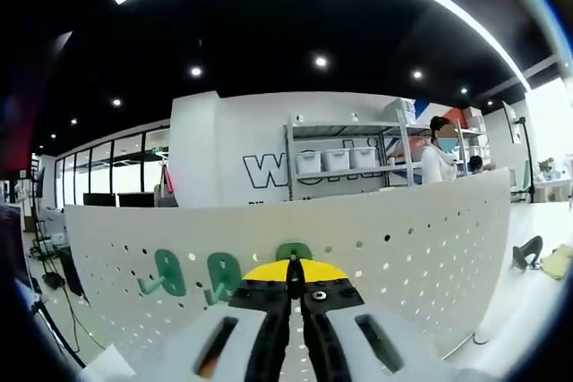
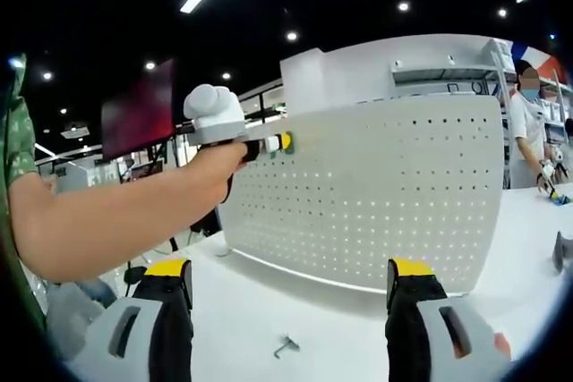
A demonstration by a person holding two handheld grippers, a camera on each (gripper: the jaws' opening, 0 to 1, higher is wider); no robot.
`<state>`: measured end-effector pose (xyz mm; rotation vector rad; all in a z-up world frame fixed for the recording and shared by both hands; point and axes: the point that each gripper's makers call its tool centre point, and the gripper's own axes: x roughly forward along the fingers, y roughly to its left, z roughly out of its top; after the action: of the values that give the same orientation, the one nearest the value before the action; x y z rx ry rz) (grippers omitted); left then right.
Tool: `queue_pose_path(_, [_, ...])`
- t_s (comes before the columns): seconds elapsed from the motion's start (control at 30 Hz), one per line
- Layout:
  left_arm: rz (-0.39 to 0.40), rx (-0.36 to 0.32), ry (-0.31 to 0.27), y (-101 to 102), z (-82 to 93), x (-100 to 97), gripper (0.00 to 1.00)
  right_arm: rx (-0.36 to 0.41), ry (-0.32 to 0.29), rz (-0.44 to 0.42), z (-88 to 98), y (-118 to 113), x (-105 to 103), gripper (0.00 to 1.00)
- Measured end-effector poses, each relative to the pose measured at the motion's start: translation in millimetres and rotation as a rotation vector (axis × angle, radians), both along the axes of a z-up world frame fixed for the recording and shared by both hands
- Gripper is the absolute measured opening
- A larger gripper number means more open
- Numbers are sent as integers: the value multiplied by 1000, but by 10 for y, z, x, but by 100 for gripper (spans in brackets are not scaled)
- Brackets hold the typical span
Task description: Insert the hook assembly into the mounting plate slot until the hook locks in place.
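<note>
Hook (image 1: 294, 250), green, sits against the white perforated mounting plate (image 1: 430, 239) right at the tips of the left gripper (image 1: 295, 276) in the left gripper view; the yellow-tipped black jaws are pressed nearly together with the hook base just ahead of them, cannot tell if it is actually pinched. Two more green hooks (image 1: 168, 272) (image 1: 222, 275) already hang on the plate to the left of it, in a row. A dark object (image 1: 526, 253) lies on the white table to the right of the plate. Behind the plate: white wall with lettering, metal shelving with white bins (image 1: 337, 160), a person in white (image 1: 437, 160). Right gripper view: right gripper (image 2: 291, 279) jaws spread wide apart, nothing between them, above the white table (image 2: 269, 310). The plate (image 2: 385, 194) stands upright across the table. The person's bare forearm (image 2: 116, 221) reaches in from the left, holding the left gripper (image 2: 273, 142) with its yellow tip up against the plate's upper left edge, a bit of green at the tip. A small metal piece (image 2: 285, 345) lies on the table between the right jaws' view lines, near the bottom.
</note>
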<state>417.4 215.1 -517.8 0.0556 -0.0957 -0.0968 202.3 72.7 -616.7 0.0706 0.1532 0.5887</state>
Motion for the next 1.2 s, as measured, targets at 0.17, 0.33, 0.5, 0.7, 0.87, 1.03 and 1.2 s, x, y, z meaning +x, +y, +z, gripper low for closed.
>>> queue_pose_path(0.17, [1,6,1,2,-16,22,2,0,-1,-3,-1,-7,10,91])
queue_pose_path(0.33, [2,15,-3,6,-23,34,2,0,3,-2,-11,-8,12,91])
queue_pose_path(0.5, [2,11,-1,5,-27,42,3,1,4,-1,-15,-11,12,91])
queue_pose_path(0.7, [4,-3,0,6,-27,41,3,-1,8,-2,-32,-25,1,90])
queue_pose_path(0.87, [6,-6,-2,6,-29,41,3,-4,11,-2,-47,-31,-1,90])
queue_pose_path(1.03, [5,-15,0,11,-27,44,2,-5,10,-3,-47,-34,2,90])
queue_pose_path(1.2, [3,-49,3,11,-26,21,2,-6,14,-3,-64,-33,2,90])
